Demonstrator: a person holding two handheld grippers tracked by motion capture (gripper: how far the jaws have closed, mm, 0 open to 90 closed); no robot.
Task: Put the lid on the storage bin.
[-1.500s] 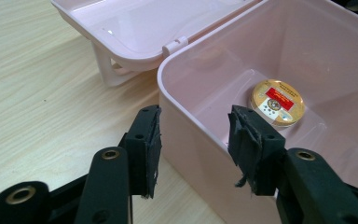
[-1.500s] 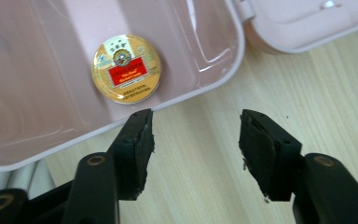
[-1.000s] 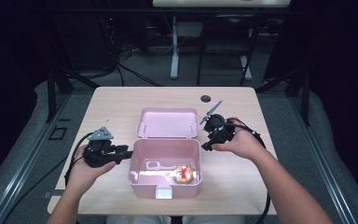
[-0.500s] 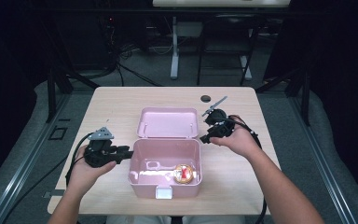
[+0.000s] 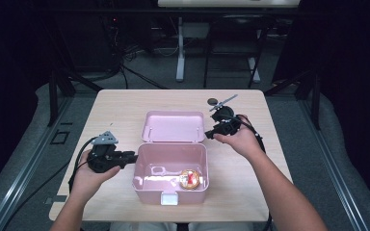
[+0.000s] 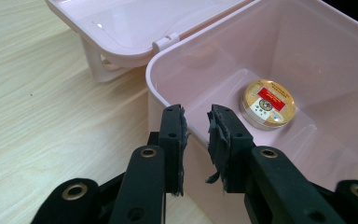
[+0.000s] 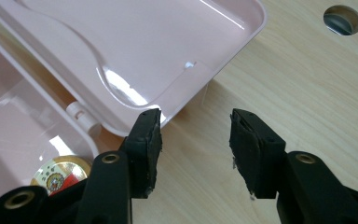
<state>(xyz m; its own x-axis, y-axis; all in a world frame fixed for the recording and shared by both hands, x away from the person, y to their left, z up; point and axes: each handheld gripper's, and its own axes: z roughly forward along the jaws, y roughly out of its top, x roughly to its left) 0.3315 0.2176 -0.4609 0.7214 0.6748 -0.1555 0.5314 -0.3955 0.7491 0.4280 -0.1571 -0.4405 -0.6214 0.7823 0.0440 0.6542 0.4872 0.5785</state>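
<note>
A pink plastic box [image 5: 147, 190] stands open near the table's front edge, its lid [image 5: 173, 126] laid back flat behind it. A round gold-topped tin [image 5: 191, 177] lies inside at the right. My left gripper [image 5: 132, 156] is at the box's left wall. In the left gripper view the left gripper [image 6: 196, 114] straddles the box [image 6: 307, 56] rim; its jaws have just been closing and stand narrowly apart with the wall between them, the tin [image 6: 266, 102] beyond. My right gripper [image 5: 209, 134] is open at the lid's right near corner. The right gripper [image 7: 196, 119] has bare table between its pads, beside the lid [image 7: 135, 42].
A dark round hole [image 5: 213, 101] sits in the wooden table [image 5: 120, 110] behind the right hand; the hole [image 7: 342, 18] also appears in the right gripper view. Cables trail from both grippers. Dark floor, rails and desk legs surround the table.
The right gripper has shifted a little away from me, up to the lid's right corner. The left hand has stayed at the box's left wall.
</note>
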